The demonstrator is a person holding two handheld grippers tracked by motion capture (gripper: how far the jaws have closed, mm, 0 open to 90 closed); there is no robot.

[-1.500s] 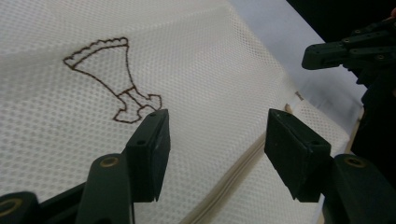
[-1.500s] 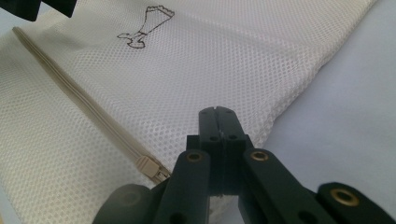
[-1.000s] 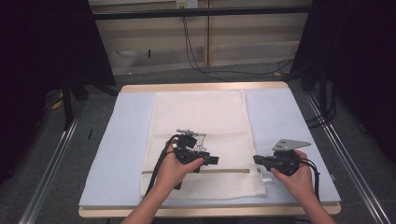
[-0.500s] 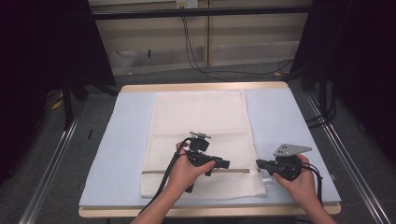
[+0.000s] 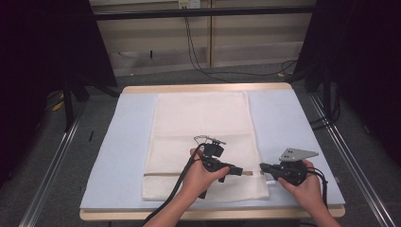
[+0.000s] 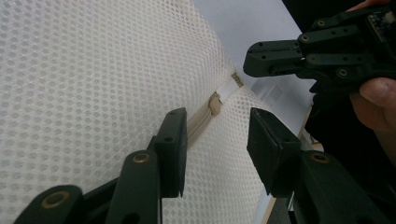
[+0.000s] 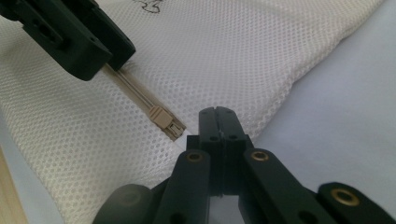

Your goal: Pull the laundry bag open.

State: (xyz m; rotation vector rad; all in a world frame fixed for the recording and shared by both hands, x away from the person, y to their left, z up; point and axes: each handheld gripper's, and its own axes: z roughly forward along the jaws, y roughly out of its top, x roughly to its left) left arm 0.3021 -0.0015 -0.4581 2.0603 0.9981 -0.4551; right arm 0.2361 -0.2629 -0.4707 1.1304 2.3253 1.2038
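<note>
Mesh bag [image 5: 201, 137], cream, zipper [image 6: 215, 103] nearly closed; left claw [image 6: 215, 140] wide, right claw [image 7: 218, 123] pressed together.

Black hand-held gripper [image 6: 215, 154], brass rivets

White honeycomb-mesh bag [image 5: 201, 127], beige zipper [image 7: 140, 95], pale blue mat [image 5: 288, 123], black claws.

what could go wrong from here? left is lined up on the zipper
1. The left gripper is open, its jaws straddling the small zipper pull; closing could catch mesh instead.
2. The right gripper is shut at the mesh bag edge; whether it pins fabric is unclear, so the bag may slide when the pull is dragged.
</note>
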